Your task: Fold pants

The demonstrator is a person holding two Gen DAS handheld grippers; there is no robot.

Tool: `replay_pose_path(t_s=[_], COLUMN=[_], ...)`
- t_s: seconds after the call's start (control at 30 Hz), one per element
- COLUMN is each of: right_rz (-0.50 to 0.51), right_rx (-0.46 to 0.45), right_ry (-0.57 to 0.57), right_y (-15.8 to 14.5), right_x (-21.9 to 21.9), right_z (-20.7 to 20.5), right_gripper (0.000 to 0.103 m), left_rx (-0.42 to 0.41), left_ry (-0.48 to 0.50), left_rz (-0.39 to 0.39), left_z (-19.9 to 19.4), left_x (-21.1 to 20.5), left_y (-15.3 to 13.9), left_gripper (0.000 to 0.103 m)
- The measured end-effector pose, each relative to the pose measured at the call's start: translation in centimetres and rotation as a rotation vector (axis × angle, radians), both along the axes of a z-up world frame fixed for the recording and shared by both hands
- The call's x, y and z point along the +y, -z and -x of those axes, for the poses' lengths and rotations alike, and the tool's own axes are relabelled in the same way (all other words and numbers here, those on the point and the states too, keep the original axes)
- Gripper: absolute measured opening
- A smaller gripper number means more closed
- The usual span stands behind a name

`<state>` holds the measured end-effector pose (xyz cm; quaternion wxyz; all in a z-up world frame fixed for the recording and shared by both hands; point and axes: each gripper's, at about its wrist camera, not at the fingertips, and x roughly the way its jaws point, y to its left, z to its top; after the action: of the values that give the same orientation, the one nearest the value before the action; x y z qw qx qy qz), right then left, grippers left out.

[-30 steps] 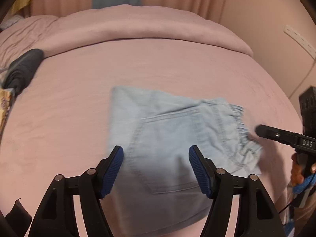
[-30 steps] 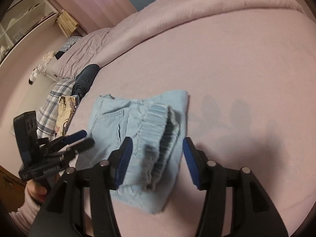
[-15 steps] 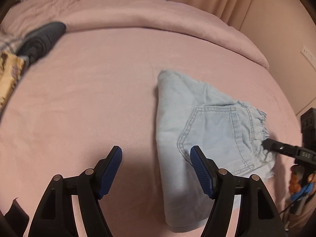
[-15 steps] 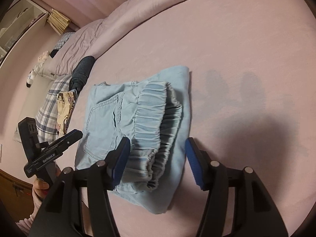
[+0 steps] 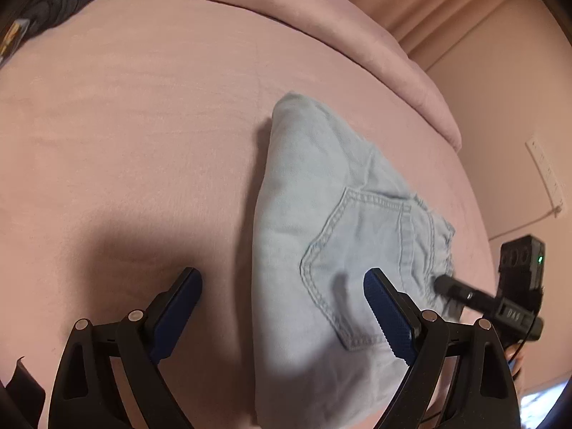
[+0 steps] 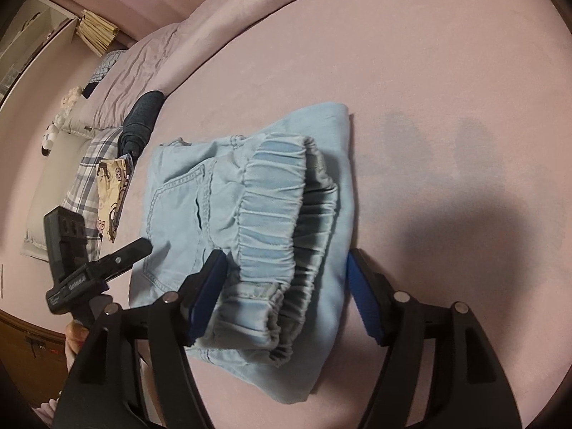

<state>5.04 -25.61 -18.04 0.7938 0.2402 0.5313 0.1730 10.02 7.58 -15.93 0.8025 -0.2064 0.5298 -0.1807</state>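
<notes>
Light blue denim pants [image 5: 321, 236] lie folded into a compact stack on the pink bed [image 5: 143, 125]. In the right wrist view the pants [image 6: 250, 214] show the elastic waistband [image 6: 282, 214] on top, facing me. My left gripper [image 5: 282, 304] is open and empty, low over the stack's left edge. My right gripper [image 6: 286, 286] is open and empty, its jaws on either side of the waistband end. The right gripper's finger [image 5: 461, 291] touches the waistband side in the left wrist view. The left gripper [image 6: 125, 254] shows at the stack's left in the right wrist view.
A dark rolled garment [image 6: 141, 121] lies by the pillows [image 6: 107, 100] at the bed's head, with a plaid cloth [image 6: 85, 175] and a patterned cloth [image 6: 112, 193] near it. A rolled duvet [image 5: 286, 25] runs along the far side. A wall [image 5: 518, 125] stands beyond the bed.
Both grippers have come lower and closer to the pants. The left gripper has swung left, from above the stack to its left edge. The pants have stayed still.
</notes>
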Motion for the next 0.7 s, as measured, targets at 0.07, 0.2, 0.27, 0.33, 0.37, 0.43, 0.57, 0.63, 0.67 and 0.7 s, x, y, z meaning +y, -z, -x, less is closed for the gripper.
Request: replay_pose_path(t_s=[0.07, 0.2, 0.27, 0.33, 0.37, 0.43, 0.57, 0.63, 0.67, 0.7], right_rz=[-0.002, 0.006, 0.027, 0.008, 0.01, 0.018, 0.027, 0.039, 0.045, 0.054], right_rx=[-0.001, -0.013, -0.027, -0.051, -0.063, -0.093, -0.171, -0.217, -0.236, -0.261], right_ry=[-0.009, -0.024, -0.029, -0.025, -0.022, -0.012, -0.016, -0.032, -0.037, -0.041], right_y=[0.1, 0.1, 0.0, -0.2, -0.3, -0.8, -2.8, -4.1, -4.7, -5.4], right_x=[0.2, 0.6, 0.8, 0.8, 0.9, 1.1, 1.8, 2.4, 2.6, 2.8], right_z=[-0.1, -0.2, 0.0, 0.4, 0.5, 0.9, 0.8, 0.2, -0.3, -1.0], right_gripper=[0.071, 0.066, 0.055, 0.047, 0.042, 0.036, 0.03, 0.03, 0.029, 0.029], left_rx=[0.009, 0.004, 0.005, 0.003, -0.005, -0.031, -0.124, -0.161, -0.185, -0.195], left_ry=[-0.008, 0.02, 0.043, 0.038, 0.04, 0.044, 0.054, 0.043, 0.034, 0.028], left_rz=[0.031, -0.009, -0.001, 0.0, -0.004, -0.016, -0.064, -0.067, -0.068, -0.066], left_z=[-0.3, -0.3, -0.1, -0.1, 0.0, 0.1, 0.0, -0.8, -1.7, -2.5], left_x=[0.1, -0.8, -1.3, -1.4, -1.4, -1.7, -2.3, -2.2, -2.1, -2.0], left_y=[0.1, 0.1, 0.1, 0.0, -0.2, -0.8, -3.0, -4.1, -5.0, -5.4], left_gripper=[0.09, 0.061, 0.04, 0.038, 0.034, 0.029, 0.024, 0.024, 0.024, 0.024])
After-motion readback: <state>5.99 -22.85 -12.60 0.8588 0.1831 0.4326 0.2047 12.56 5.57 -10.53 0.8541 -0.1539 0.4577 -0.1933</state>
